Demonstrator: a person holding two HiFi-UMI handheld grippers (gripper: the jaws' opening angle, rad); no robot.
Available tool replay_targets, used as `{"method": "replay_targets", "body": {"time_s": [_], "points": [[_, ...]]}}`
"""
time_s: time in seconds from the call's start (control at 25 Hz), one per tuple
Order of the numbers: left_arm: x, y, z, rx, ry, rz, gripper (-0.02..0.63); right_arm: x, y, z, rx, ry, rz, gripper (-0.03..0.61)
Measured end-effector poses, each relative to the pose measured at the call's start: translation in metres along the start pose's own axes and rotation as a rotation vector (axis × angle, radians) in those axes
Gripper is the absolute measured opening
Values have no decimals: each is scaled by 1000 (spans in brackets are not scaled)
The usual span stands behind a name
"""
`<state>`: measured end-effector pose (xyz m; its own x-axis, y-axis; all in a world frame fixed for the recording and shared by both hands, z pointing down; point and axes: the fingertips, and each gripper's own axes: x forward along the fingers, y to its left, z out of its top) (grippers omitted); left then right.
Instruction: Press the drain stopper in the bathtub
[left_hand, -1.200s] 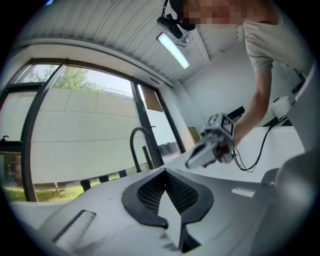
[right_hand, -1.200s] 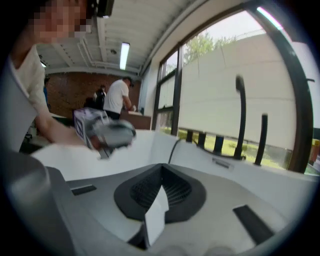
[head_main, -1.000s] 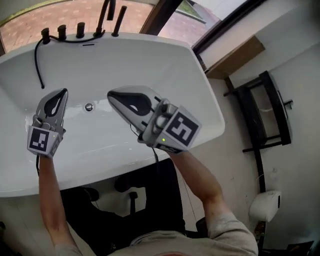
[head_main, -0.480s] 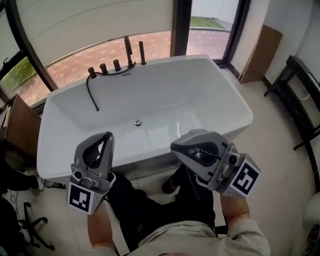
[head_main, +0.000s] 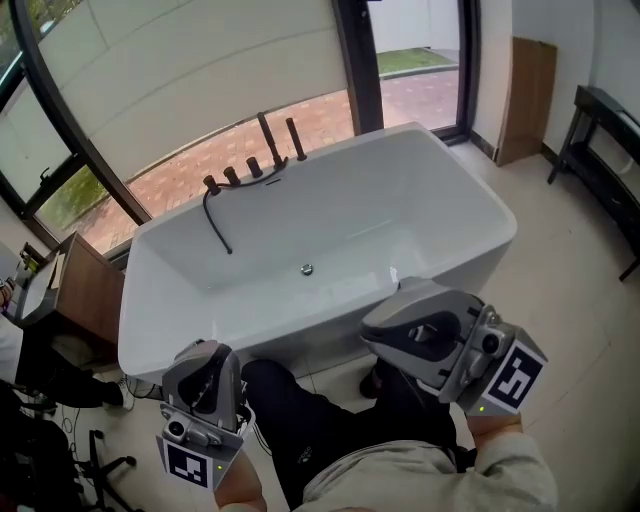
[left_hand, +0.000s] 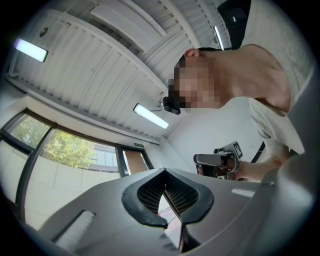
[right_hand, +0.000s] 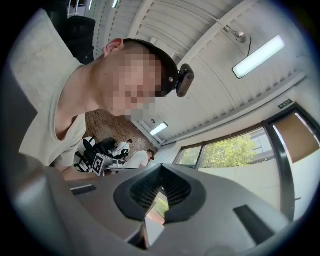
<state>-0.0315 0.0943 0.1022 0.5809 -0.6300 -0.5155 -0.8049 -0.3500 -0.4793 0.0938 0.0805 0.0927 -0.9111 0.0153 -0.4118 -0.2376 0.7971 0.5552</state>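
Observation:
The white bathtub (head_main: 470, 200) stands across the middle of the head view. Its small round metal drain stopper (head_main: 307, 269) sits on the tub floor. Both grippers are held outside the tub, near my body. My left gripper (head_main: 205, 348) is low at the left, well short of the tub's near wall, jaws shut and empty. My right gripper (head_main: 367, 326) hovers by the near rim, also shut and empty. Both gripper views point up at the ceiling. The left gripper (left_hand: 164, 171) and right gripper (right_hand: 161, 166) each show their tips meeting.
Black faucet fittings (head_main: 268, 150) and a black hose (head_main: 215, 228) sit on the tub's far rim. A wooden cabinet (head_main: 88, 290) stands left of the tub. A black rack (head_main: 600, 150) and a wooden panel (head_main: 532, 95) stand at the right. Windows line the far wall.
The view has pulled back from over the tub. Both grippers came away from the stopper and out of the tub, and now sit low near my body.

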Motion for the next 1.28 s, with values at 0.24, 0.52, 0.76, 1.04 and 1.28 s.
{"method": "replay_targets", "body": {"time_s": [0.24,0.52,0.76,1.04,1.28], "points": [[-9,-8,24,83,-29,-37,8,1,2,29,-100,-33,-16,2],[-19,13,1,6,19,-2,8,-6,0,2,-98,44,-25,2],[-15,4,-1,-4,18,-20,8,-8,-6,-12,-50,69,-30,3],[-11,0,-9,-4,39,-38,8,-3,-3,-20,-50,89,-14,2],[-14,-2,-7,4,36,-39,8,-3,4,-24,-57,102,4,3]]}}
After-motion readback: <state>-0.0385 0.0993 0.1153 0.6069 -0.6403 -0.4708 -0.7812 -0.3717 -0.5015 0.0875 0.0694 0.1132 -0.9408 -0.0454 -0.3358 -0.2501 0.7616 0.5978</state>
